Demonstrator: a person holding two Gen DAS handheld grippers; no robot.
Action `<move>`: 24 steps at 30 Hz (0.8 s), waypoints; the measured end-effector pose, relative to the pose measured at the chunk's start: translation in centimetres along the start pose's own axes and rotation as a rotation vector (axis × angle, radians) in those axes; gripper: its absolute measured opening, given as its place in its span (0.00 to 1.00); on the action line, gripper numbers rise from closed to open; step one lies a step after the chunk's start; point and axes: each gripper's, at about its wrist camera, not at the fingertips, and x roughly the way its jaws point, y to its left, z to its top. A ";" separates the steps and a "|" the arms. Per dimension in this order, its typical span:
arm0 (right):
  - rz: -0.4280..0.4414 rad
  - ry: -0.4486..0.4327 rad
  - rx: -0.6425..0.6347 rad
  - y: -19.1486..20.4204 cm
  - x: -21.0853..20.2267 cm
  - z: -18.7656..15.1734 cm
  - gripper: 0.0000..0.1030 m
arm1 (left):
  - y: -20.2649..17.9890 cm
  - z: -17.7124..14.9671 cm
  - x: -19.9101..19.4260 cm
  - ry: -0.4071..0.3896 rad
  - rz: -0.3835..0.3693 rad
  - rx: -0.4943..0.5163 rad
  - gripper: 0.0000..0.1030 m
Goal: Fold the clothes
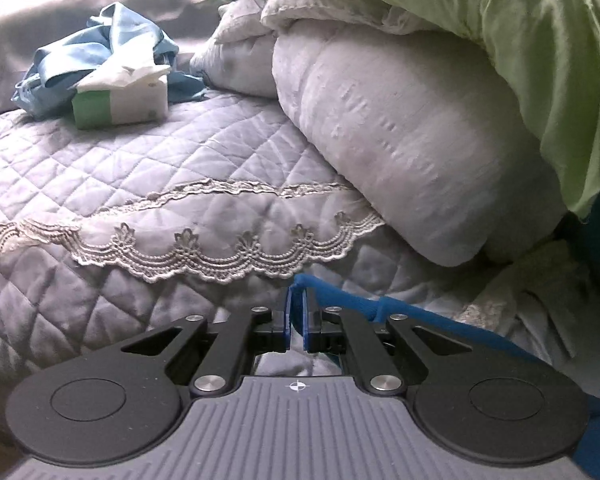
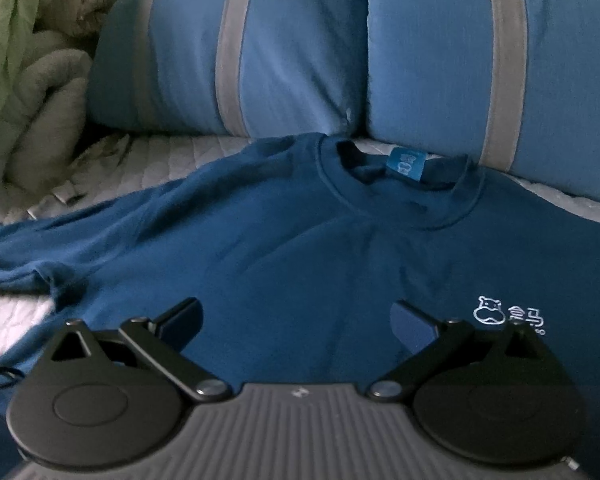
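Fabric fills the closed jaws of the left gripper (image 1: 297, 312): a blue edge of the T-shirt (image 2: 300, 248) is pinched between its pads and trails away to the gripper's right as a taut band. The right gripper (image 2: 296, 320) has its fingers spread wide over the shirt's chest, nothing between them. The T-shirt lies front up on the quilted bedspread (image 1: 140, 184), one sleeve stretched out left of its body and a white hippo logo (image 2: 506, 314) on the chest just beside the right gripper's finger. Beyond the shirt's collar, two blue pillows (image 2: 284, 52) with grey stripes stand side by side. Beyond the left gripper, a lace trim (image 1: 220, 256) crosses the bedspread; farther still sit a rolled pale duvet (image 1: 412, 152) under a green blanket (image 1: 520, 40), a tissue pack (image 1: 120, 100) and crumpled light-blue cloth (image 1: 100, 48) behind it.
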 end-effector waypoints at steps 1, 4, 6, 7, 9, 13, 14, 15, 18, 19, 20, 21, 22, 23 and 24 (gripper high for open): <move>-0.006 0.004 -0.003 0.0 0.1 0.0 1.00 | 0.1 0.0 0.1 -0.001 0.007 0.000 0.06; -0.025 0.016 -0.011 -0.1 0.2 -0.1 1.00 | 0.3 -0.1 0.2 -0.003 0.020 -0.007 0.05; -0.037 0.024 -0.016 -0.1 0.3 -0.2 1.00 | 0.4 -0.1 0.1 -0.005 0.023 -0.013 0.05; -0.043 0.028 -0.019 -0.1 0.4 -0.3 1.00 | 0.4 -0.1 0.1 -0.006 0.025 -0.016 0.05; -0.056 0.035 -0.025 -0.1 0.5 -0.3 1.00 | 0.5 0.0 -0.2 -0.012 0.017 -0.025 0.05; -0.080 0.051 -0.035 -0.2 0.7 -0.5 1.00 | 0.5 0.6 -1.1 -0.040 -0.021 -0.043 0.05; -0.086 0.055 -0.038 -0.2 0.7 -0.5 1.00 | 0.4 0.7 -1.4 -0.052 -0.035 -0.042 0.05; -0.088 0.055 -0.040 -0.2 0.7 -0.5 1.00 | 0.2 0.9 -1.8 -0.063 -0.047 -0.036 0.05; -0.091 0.052 -0.047 -0.1 0.6 -0.5 1.00 | -0.7 1.3 -3.2 -0.095 -0.084 -0.010 0.05; -0.092 0.051 -0.049 0.0 0.6 -0.6 1.00 | -1.1 1.5 -3.7 -0.104 -0.100 -0.001 0.05; -0.092 0.050 -0.051 0.0 0.6 -0.6 1.00 | -1.4 1.7 -4.2 -0.113 -0.118 0.007 0.05; -0.093 0.049 -0.053 0.1 0.5 -0.6 1.00 | -1.8 1.8 -4.8 -0.121 -0.136 0.014 0.05; -0.094 0.048 -0.055 0.1 0.5 -0.6 1.00 | -2.2 2.0 -5.3 -0.127 -0.154 0.020 0.05; -0.095 0.047 -0.057 0.1 0.5 -0.6 1.00 | -2.7 2.2 -5.8 -0.133 -0.172 0.027 0.05; -0.095 0.046 -0.059 0.2 0.4 -0.6 1.00 | -3.1 2.4 -6.3 -0.139 -0.190 0.035 0.05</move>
